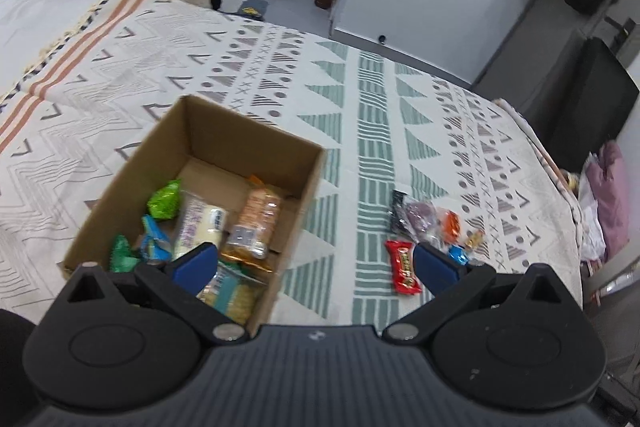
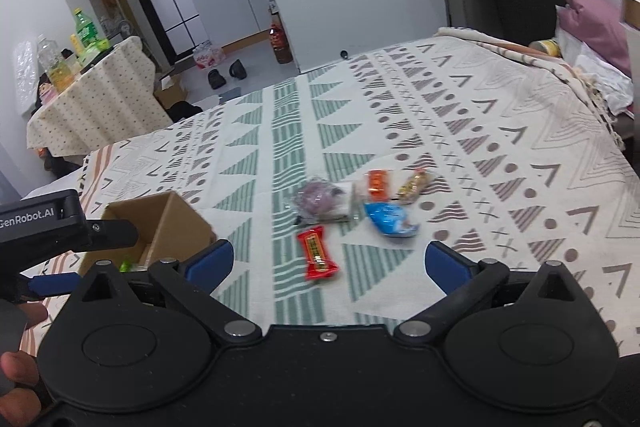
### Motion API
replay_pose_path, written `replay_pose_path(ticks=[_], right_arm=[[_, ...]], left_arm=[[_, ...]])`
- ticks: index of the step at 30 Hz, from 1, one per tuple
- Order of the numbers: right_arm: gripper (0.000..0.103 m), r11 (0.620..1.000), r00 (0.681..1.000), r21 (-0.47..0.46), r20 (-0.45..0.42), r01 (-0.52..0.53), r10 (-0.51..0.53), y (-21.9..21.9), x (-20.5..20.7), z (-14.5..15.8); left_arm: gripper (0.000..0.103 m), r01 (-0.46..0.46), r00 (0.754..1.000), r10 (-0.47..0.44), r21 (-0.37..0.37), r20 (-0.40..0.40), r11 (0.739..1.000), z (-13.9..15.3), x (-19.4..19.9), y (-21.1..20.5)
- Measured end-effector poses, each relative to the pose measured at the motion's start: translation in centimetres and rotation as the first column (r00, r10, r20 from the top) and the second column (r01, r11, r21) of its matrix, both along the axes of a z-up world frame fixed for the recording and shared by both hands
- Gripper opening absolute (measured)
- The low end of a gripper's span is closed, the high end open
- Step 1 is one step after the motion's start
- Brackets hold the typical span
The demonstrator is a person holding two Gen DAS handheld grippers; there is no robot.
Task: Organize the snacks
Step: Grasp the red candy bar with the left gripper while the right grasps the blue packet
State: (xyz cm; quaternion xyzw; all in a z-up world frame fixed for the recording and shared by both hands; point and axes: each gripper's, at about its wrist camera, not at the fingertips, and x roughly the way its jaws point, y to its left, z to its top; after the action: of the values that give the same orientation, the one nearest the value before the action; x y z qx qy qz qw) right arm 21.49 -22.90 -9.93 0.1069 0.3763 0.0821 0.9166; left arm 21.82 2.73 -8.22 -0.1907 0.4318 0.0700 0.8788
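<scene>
An open cardboard box (image 1: 308, 183) stands on the patterned bedspread and holds several wrapped snacks, among them a green candy (image 1: 165, 201) and an orange cracker pack (image 1: 256, 223). To its right lie loose snacks: a red bar (image 1: 404, 267), a purple bag (image 1: 420, 217), an orange candy (image 1: 450, 223). My left gripper (image 1: 316, 261) is open and empty above the box's near right corner. My right gripper (image 2: 328, 263) is open and empty just before the red bar (image 2: 318, 253), with the purple bag (image 2: 318, 203), the blue pack (image 2: 390, 219) and the orange candy (image 2: 378, 183) beyond. The box (image 2: 160, 223) is at its left.
The bedspread (image 2: 480, 115) covers a bed. A covered side table (image 2: 96, 99) with bottles stands at the far left. Pink pillows (image 2: 592, 15) lie at the right. The left gripper's body (image 2: 44, 223) shows at the left edge of the right wrist view.
</scene>
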Motion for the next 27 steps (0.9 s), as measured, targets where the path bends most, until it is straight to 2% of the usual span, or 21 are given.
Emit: replay_pose_path(ticks=[11,23,27], right_arm=[[0.103,0.999,1.000,0.047,-0.018,0.012,-0.011,-4.2,0.8,-2.3],[0.102,0.982,0.997,0.174,-0.034,0.078,-0.073,-6.9,3.2,-5.2],[0.096,0.977,0.996,0.193,-0.049,0.088,-0.080,-7.4,4.4,-6.3]], left_arm=[[0.103,0.049,0.999,-0.049,0.016,-0.004,0.999,-1.2,1.2,-4.1],[0.100,0.087,0.996,-0.086,0.042,-0.023,0.995,-4.4,3.9,-7.8],[0.090,0.100,0.994,-0.099,0.032,-0.034,0.994,-6.0,5.1,-8.7]])
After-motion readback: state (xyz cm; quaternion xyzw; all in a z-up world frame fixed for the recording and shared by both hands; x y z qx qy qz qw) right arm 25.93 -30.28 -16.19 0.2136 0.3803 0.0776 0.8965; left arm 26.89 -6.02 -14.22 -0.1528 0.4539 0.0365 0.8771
